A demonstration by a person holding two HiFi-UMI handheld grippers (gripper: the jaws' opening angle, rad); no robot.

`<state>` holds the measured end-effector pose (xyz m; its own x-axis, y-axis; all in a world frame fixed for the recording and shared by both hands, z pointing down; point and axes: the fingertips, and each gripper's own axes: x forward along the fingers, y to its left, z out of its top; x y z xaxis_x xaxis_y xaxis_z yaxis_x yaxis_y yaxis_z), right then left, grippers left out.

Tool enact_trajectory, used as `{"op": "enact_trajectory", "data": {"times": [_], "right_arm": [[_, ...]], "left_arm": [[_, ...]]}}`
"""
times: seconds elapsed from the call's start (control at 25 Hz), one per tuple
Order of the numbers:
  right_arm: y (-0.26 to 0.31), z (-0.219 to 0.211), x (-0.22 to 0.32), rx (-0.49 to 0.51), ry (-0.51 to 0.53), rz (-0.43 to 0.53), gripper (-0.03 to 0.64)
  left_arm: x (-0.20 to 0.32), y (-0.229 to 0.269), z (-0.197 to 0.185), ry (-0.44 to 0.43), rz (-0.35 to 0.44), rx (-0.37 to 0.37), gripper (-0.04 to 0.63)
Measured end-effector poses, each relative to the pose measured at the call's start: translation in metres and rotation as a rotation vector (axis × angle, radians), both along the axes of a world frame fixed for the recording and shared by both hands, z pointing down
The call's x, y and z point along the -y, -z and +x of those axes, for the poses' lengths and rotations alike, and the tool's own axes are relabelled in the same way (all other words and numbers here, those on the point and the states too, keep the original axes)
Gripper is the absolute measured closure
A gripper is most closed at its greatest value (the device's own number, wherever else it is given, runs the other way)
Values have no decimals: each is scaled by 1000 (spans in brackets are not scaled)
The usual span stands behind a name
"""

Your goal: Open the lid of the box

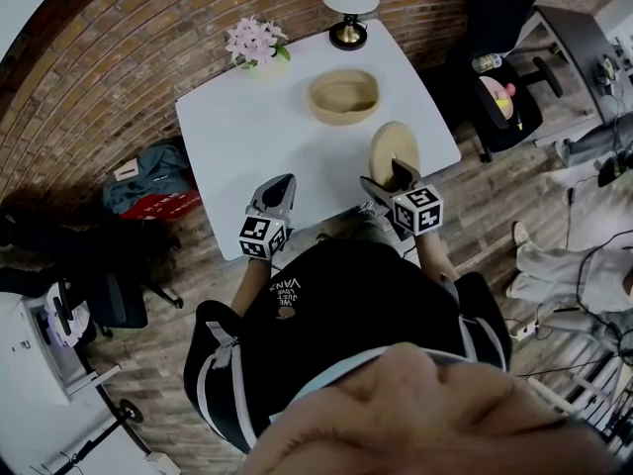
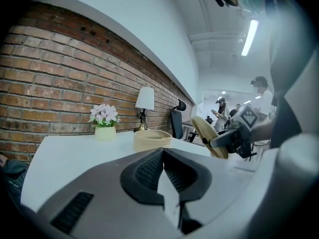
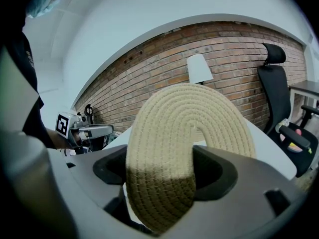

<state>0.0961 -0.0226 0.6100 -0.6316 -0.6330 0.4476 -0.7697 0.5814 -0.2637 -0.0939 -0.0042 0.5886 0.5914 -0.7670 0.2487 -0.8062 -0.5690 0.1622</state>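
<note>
Right gripper [image 1: 399, 173] clamped on woven lid [image 1: 393, 144], lid on edge above desk [image 1: 237, 137] front right edge. Box [image 1: 343, 96] uncovered, near back edge. Left gripper [image 1: 281, 186] closed, empty, at front edge.

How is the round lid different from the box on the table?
The lid is a flat disc; the box is a deep, open bowl. The lid stands up on its edge, pinched in the right gripper; the box sits flat on the table, with nothing touching it. Both are round and made of the same tan woven rope.
</note>
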Motion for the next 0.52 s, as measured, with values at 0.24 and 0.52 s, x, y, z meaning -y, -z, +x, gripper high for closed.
{"op": "enact_trajectory", "data": {"times": [0.24,0.52], "right_arm": [[-3,0,-2,-7,1,-3,267],[2,-3,4,-1,-8,-2,267]], "left_arm": [[-2,-1,-4,8,-11,-12,583],[1,-3,-7,8,-9,-10,583]]}}
